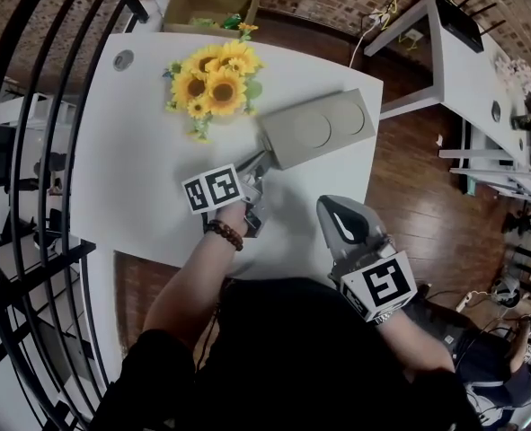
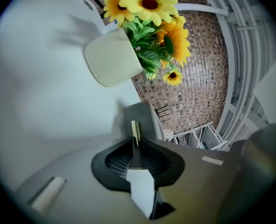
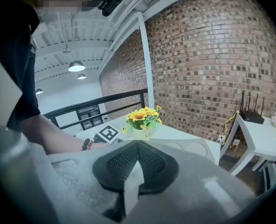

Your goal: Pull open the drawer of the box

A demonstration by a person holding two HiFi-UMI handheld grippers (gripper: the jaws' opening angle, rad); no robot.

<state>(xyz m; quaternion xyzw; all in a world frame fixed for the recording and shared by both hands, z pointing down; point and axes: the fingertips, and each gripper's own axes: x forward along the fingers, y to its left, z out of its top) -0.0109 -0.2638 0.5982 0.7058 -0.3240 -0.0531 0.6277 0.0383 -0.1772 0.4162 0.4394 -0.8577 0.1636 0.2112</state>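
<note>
Box (image 1: 317, 128) at centre of the head view on white bench (image 1: 139, 169), long axis running lower left to upper right, narrow end facing lower left. Left gripper (image 1: 258, 162) at that end, jaws clenched on thin pale tab (image 2: 135, 130) before the dark box face. Sunflowers (image 1: 213, 79) just upper left of the box. Right gripper (image 1: 337, 214) lower right, near the bench corner, jaws pressed together, holding nothing.
</note>
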